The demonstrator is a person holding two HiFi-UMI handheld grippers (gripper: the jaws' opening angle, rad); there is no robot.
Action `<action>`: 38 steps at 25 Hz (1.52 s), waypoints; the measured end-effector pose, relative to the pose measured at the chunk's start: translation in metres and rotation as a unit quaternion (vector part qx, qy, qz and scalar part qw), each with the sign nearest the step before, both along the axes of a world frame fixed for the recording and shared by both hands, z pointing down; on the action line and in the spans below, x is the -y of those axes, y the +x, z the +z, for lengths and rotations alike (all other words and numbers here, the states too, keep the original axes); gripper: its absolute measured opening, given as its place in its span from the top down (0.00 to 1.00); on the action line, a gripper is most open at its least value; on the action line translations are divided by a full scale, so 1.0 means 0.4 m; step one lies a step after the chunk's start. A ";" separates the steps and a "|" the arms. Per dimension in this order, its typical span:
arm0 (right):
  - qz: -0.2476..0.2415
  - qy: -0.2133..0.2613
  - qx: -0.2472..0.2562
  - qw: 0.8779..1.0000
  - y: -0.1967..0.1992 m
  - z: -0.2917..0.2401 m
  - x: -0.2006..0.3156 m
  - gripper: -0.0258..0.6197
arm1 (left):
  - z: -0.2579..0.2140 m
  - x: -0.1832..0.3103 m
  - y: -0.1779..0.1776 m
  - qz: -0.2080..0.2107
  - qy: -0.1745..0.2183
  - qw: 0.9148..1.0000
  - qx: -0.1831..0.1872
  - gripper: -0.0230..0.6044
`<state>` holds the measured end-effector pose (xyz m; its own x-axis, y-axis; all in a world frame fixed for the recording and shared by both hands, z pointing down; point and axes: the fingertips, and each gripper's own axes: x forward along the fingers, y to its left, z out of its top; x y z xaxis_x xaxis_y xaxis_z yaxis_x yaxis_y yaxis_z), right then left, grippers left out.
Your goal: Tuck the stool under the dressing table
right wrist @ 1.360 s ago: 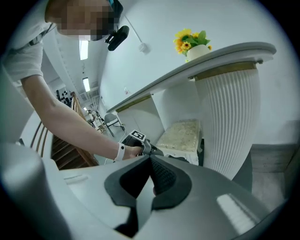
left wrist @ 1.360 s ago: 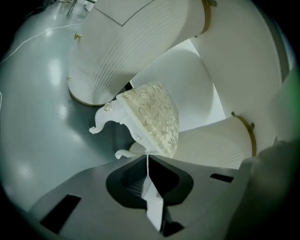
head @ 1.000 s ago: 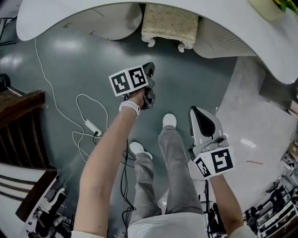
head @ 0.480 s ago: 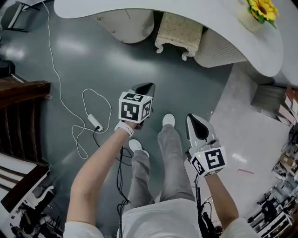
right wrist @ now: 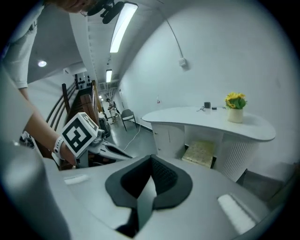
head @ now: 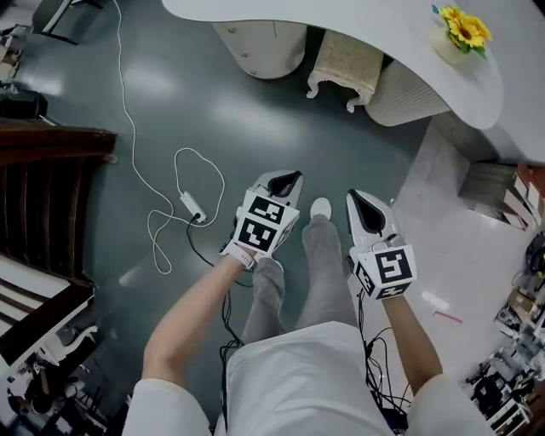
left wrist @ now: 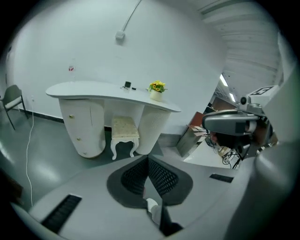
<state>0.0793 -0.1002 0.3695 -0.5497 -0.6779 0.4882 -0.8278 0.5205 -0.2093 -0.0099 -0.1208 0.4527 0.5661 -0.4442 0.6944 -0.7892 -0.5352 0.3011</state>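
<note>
The cream cushioned stool (head: 345,61) with white curved legs stands in the knee gap of the white dressing table (head: 358,25), partly under its top; it also shows as the stool (left wrist: 124,133) and the stool (right wrist: 200,152). My left gripper (head: 285,180) is shut with nothing between its jaws, held over the grey floor well back from the stool. My right gripper (head: 364,207) hangs beside it to the right, also shut and empty. Both point toward the table.
A pot of yellow flowers (head: 458,36) stands on the table top. A white cable with a power adapter (head: 189,204) lies on the floor at left. A dark wooden railing (head: 47,183) runs along the left. A grey box (head: 490,189) sits at right. The person's legs and shoes (head: 321,209) are below the grippers.
Both grippers have drawn back from the table and risen toward the camera. The left one has rolled, its marker cube now facing up. The stool looks further off.
</note>
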 end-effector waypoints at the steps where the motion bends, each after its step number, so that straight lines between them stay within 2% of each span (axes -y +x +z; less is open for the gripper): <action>1: -0.005 0.007 0.000 1.000 -0.014 -0.025 -0.007 0.96 | -0.027 -0.019 -0.013 -0.002 0.008 1.000 0.001 0.95; 9: -0.019 0.031 0.012 0.999 -0.081 -0.200 -0.076 0.96 | -0.278 -0.130 -0.121 -0.073 0.055 0.995 -0.029 0.95; 16: -0.033 0.051 0.015 0.998 -0.123 -0.326 -0.165 0.96 | -0.470 -0.240 -0.212 -0.121 0.097 0.986 -0.054 0.95; 24: -0.029 0.081 0.015 0.996 -0.160 -0.472 -0.240 0.96 | -0.651 -0.338 -0.305 -0.141 0.145 0.977 -0.066 0.95; 32: -0.019 0.123 0.016 0.992 -0.194 -0.597 -0.328 0.96 | -0.792 -0.464 -0.405 -0.161 0.176 0.966 -0.100 0.95; 38: -0.001 0.147 0.027 0.989 -0.205 -0.664 -0.390 0.96 | -0.863 -0.535 -0.471 -0.195 0.207 0.950 -0.126 0.95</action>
<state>-0.0026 0.0557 0.1040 -0.5706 -0.7852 0.2407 -0.8188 0.5666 -0.0926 -0.1983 0.0934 0.1075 0.4278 -0.8598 0.2789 -0.8827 -0.3311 0.3335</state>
